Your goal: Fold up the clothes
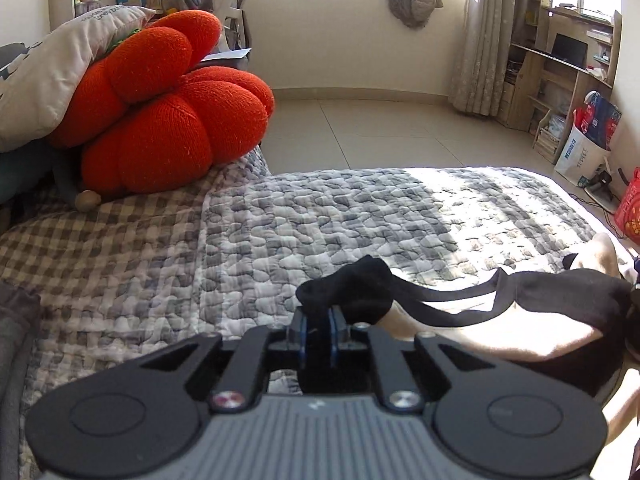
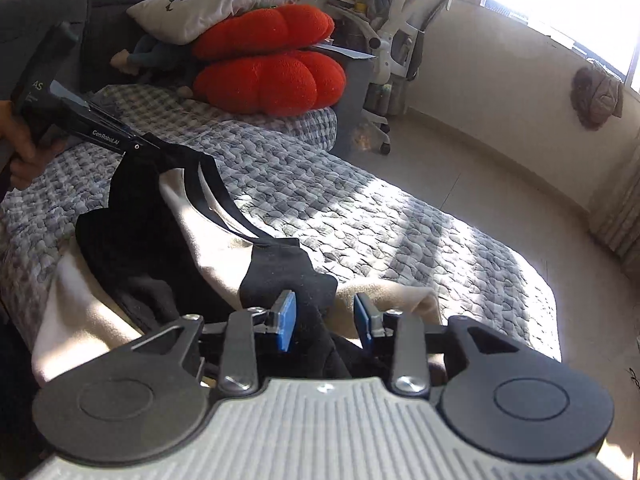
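A black-and-cream garment [image 2: 224, 240] lies rumpled on the near part of the bed, over a grey pebble-pattern quilt [image 1: 320, 216], stretched loosely between the two hand-held tools. The left gripper [image 1: 318, 320] has its jaws drawn narrow and pinched on a bunched black corner of the cloth, which humps up over its tips. The right gripper [image 2: 324, 316] stands part-open, its blue pads [image 2: 285, 320] on either side of a fold of black fabric without visibly pressing on it. The garment looks light, soft and limp, likely a thin knit: it will sag and slide, not hold a crease unaided, so it wants taking at hems or corners, with both grips pulling it flat before any fold. The black trim band [image 1: 460, 312] along the edge seems the firmest place to hold. In the right wrist view the left tool's body reads "GenRobot.AI", with "AS" on the handle held by a hand [image 2: 24, 156]. A pale cushion [image 2: 212, 6], atop an orange pumpkin pillow [image 1: 160, 108] at the far left, carries print too small to read surely.
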A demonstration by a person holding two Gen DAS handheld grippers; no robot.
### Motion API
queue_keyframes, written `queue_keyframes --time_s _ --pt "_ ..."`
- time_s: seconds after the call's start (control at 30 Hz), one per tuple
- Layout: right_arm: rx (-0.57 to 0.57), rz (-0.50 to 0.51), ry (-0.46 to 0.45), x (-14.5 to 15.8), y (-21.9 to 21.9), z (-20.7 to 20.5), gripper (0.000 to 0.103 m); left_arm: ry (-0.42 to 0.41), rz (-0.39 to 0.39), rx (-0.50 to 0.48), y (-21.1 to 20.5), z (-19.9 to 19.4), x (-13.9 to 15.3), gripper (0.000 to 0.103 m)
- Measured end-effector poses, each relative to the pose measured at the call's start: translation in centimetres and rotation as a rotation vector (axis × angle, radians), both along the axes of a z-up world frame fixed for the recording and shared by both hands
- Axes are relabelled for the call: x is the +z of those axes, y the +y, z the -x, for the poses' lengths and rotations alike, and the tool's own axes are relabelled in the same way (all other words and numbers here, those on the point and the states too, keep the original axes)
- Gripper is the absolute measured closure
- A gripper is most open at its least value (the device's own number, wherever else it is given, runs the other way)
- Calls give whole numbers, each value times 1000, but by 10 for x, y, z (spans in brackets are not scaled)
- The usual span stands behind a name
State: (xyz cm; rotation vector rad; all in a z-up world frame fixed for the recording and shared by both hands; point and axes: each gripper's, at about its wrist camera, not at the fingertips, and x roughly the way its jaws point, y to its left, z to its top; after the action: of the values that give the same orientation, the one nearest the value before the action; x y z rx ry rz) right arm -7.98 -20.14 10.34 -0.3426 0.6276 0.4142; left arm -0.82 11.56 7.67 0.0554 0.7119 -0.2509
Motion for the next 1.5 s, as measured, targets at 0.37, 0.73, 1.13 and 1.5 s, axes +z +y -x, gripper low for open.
queue_keyframes --time_s 0.37,0.73,1.13,1.5 --pt "-22 -176 203 -20 -9 -34 55 121 106 1 -5 -36 -23 36" --pt "-96 -29 -176 19 8 0 94 -54 150 32 3 -19 22 89" --pt "-279 162 -860 106 4 83 96 -551 266 -145 9 99 176 90" --pt "-235 13 -1159 217 -19 166 96 -842 375 -207 36 200 257 89"
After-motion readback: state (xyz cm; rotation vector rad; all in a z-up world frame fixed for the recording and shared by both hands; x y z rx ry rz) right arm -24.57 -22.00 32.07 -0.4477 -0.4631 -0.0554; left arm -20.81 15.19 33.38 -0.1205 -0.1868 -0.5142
